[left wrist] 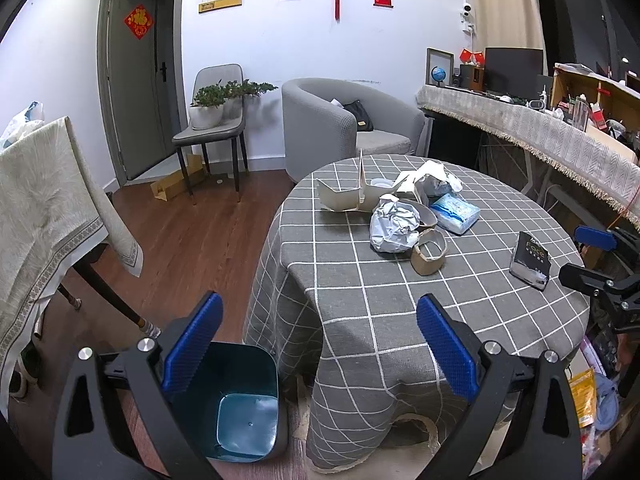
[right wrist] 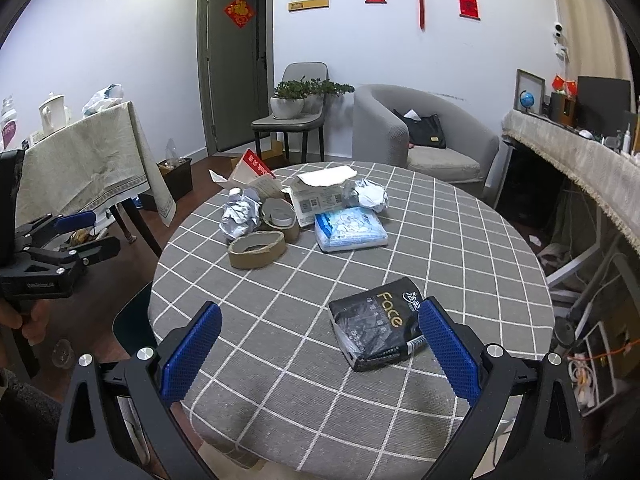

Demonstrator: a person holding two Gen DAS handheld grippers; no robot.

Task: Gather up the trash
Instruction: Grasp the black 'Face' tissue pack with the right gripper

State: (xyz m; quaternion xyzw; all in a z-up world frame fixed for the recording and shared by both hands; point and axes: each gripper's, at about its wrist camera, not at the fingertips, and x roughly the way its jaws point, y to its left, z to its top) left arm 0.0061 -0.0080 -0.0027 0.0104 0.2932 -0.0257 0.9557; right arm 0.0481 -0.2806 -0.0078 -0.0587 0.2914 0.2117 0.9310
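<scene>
The left tongs (left wrist: 320, 344) hang wide apart and hold nothing, over the near edge of the round desk (left wrist: 400, 312) with its grey checked cloth. Below them on the floor stands a teal bin (left wrist: 244, 412), just beside the desk. The right tongs (right wrist: 320, 348) are likewise spread wide and hold nothing, above the desk's near side, with a black tissue pack (right wrist: 376, 328) lying close to the right pad. Farther back sit the trash: crumpled foil (right wrist: 240, 216), cardboard tape rings (right wrist: 256, 250), torn paper (right wrist: 320, 188) and a blue tissue pack (right wrist: 350, 228), clustered together
</scene>
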